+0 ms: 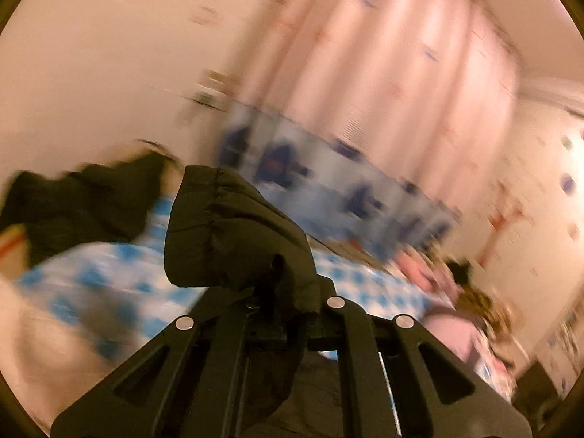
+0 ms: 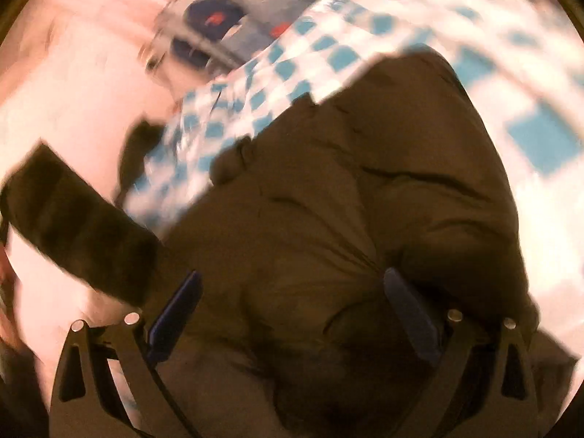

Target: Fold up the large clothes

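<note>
The left tool [image 1: 281, 292] pinches a cuff of the dark puffy jacket [image 2: 328, 200] above the blue-and-white checked bed sheet [image 2: 365, 18]. The right tool [image 2: 292, 314] is spread over the jacket lying on that sheet.

No text, label or number can be read; both views are motion-blurred.

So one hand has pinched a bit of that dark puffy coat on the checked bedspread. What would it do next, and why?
Probably carry that pinched cuff across onto the coat's body. The left gripper is shut on the gathered sleeve end, lifted off the blue-checked bedspread, while the right gripper stands open over the coat's bulk, holding nothing. Folding the sleeve inward looks like the natural step.
</note>
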Demonstrator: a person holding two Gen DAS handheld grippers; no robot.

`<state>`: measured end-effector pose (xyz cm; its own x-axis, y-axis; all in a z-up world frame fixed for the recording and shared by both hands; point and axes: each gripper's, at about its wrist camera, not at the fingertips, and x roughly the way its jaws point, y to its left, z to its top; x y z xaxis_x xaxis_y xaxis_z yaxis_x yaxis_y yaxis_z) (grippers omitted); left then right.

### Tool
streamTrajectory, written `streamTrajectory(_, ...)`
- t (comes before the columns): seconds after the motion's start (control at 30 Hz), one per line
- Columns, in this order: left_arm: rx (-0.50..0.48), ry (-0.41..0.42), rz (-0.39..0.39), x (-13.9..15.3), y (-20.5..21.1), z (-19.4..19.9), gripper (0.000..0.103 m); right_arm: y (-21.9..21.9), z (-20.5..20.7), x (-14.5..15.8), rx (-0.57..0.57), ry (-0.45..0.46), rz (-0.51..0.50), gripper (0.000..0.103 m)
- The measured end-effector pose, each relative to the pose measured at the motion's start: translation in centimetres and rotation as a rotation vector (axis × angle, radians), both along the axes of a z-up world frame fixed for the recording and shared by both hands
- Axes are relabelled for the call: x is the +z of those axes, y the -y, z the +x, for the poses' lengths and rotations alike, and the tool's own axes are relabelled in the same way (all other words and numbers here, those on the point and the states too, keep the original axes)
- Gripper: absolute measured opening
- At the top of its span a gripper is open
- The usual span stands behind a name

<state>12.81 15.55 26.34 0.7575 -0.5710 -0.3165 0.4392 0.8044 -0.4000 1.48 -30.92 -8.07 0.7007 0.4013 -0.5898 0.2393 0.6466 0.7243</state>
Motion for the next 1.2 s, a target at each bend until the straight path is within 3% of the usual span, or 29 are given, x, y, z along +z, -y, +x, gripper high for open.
streamTrajectory(0.13, -0.203, -0.031, 0.079, -4.3, 11.2, -1.9, 0.004, 2.2, -1.3, 1.2, -0.054, 0.116, 0.189, 0.096)
streamTrajectory(0.23, -0.326, -0.071, 0.185, -9.9, 19.4, -3.5, 0.004, 4.2, -2.4, 1.0, -0.113, 0.179, 0.356, 0.096)
streamTrajectory(0.37, -0.444, -0.174, 0.391, -21.0, 29.3, -4.6, 0.004, 7.4, -3.8, -0.2, -0.223, 0.220, 0.545, 0.096)
streamTrajectory(0.47, -0.526, -0.281, 0.541, -28.6, 33.3, -5.9, 0.004, 9.4, -4.4, -1.2, -0.292, 0.237, 0.658, 0.096)
streamTrajectory(0.53, -0.573, -0.309, 0.629, -31.9, 34.9, -7.3, 0.007, 10.3, -5.0, -1.7, -0.322, 0.240, 0.707, 0.096)
streamTrajectory(0.57, -0.587, -0.304, 0.654, -32.5, 35.0, -8.0, 0.011, 10.6, -5.1, -1.9, -0.332, 0.239, 0.723, 0.096)
streamTrajectory(0.63, -0.623, -0.289, 0.676, -32.8, 35.2, -9.2, 0.037, 10.9, -4.9, -2.5, -0.343, 0.226, 0.767, 0.096)
streamTrajectory(0.7, -0.639, -0.271, 0.676, -32.0, 34.6, -10.0, 0.049, 10.7, -4.6, -2.7, -0.338, 0.208, 0.782, 0.096)
streamTrajectory(0.93, -0.615, -0.193, 0.596, -25.6, 28.8, -10.7, 0.063, 9.4, -3.0, -2.3, -0.248, 0.109, 0.665, 0.096)
streamTrajectory(1.03, -0.510, -0.164, 0.547, -23.7, 23.5, -9.9, 0.071, 8.5, -1.9, -1.7, -0.188, 0.063, 0.530, 0.096)
streamTrajectory(1.13, -0.319, -0.197, 0.468, -23.3, 17.0, -6.9, 0.073, 7.0, -0.9, -1.2, -0.115, 0.037, 0.379, 0.095)
streamTrajectory(1.2, -0.191, -0.254, 0.368, -24.0, 12.3, -4.3, 0.074, 6.1, -0.8, -0.7, -0.079, 0.031, 0.280, 0.074)
